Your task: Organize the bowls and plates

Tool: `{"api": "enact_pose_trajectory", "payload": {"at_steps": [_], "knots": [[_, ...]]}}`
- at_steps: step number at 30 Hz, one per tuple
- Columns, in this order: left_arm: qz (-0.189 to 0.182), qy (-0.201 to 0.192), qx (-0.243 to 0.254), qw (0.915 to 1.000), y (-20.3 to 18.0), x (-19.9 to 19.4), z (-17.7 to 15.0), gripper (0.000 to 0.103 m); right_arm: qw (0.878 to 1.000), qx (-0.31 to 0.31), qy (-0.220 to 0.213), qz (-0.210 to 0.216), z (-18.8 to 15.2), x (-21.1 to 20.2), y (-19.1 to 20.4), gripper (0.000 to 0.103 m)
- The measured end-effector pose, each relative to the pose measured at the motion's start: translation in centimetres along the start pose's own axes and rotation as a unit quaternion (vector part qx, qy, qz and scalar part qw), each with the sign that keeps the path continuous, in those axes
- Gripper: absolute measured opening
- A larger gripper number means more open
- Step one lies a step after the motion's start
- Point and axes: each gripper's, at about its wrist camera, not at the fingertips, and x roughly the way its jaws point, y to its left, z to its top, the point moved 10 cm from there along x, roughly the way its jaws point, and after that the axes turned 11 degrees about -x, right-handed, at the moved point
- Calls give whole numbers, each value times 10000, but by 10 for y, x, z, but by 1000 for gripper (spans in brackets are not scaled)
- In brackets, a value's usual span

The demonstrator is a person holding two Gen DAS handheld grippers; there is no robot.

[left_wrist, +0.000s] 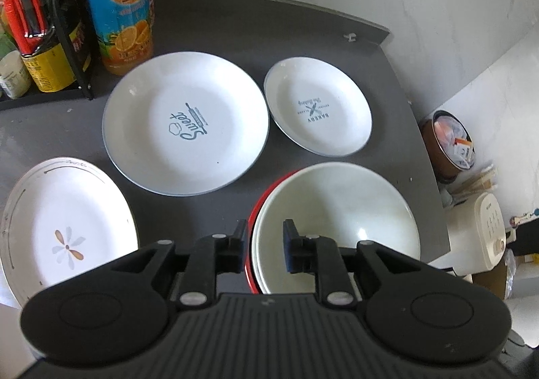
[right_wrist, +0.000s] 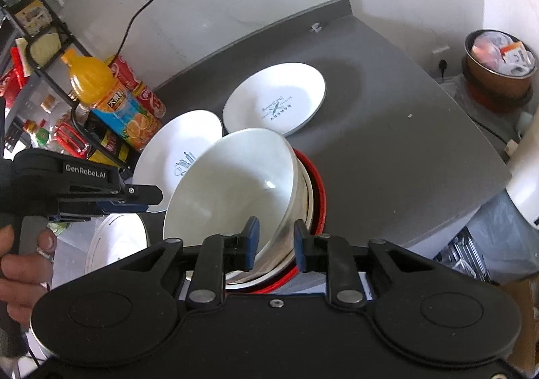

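My right gripper [right_wrist: 277, 241] is shut on the near rim of a white bowl [right_wrist: 232, 183], which tilts up out of a stack made of another white bowl [right_wrist: 308, 193] and a red bowl [right_wrist: 320, 197]. In the left wrist view the white bowl [left_wrist: 337, 210] sits inside the red bowl [left_wrist: 266, 190]. My left gripper [left_wrist: 264, 235] hovers at the stack's left side, slightly open and holding nothing. On the grey table [left_wrist: 387, 59] lie a large "Sweet" plate [left_wrist: 185, 123], a smaller "Bakery" plate [left_wrist: 318, 111] and a flower plate [left_wrist: 64, 220].
An orange juice bottle [left_wrist: 121, 8] and a black rack of sauce bottles [left_wrist: 40, 42] stand at the table's back left. The table's right edge [left_wrist: 434, 177] drops to the floor, where a full bin [left_wrist: 451, 146] and a white appliance [left_wrist: 488, 230] stand.
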Motion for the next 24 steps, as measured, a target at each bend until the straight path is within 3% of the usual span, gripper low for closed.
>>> {"api": "enact_pose_trajectory", "payload": {"at_steps": [1,5,11,16,21,24], "knots": [[15,-21,-40,10000,0,0,1,20,10000,-37,24,26,-1,1,-1,9],[108,-137,-246,9995,5,-5,4,21,9997,-136,100,167,-3,4,-4,7],[319,-261,-495,9979,17,-16,7,22,9991,-134,227,328,0,5,-11,9],[412,-381,-623,9965,33,-27,15,26,9987,-84,83,500,19,-3,-10,15],[552,-605,-785,9935,52,-36,32,53,9983,-174,-16,553,38,-3,0,30],[542,-721,-814,9926,64,-40,42,63,9982,-153,-113,562,50,-1,10,44]]}}
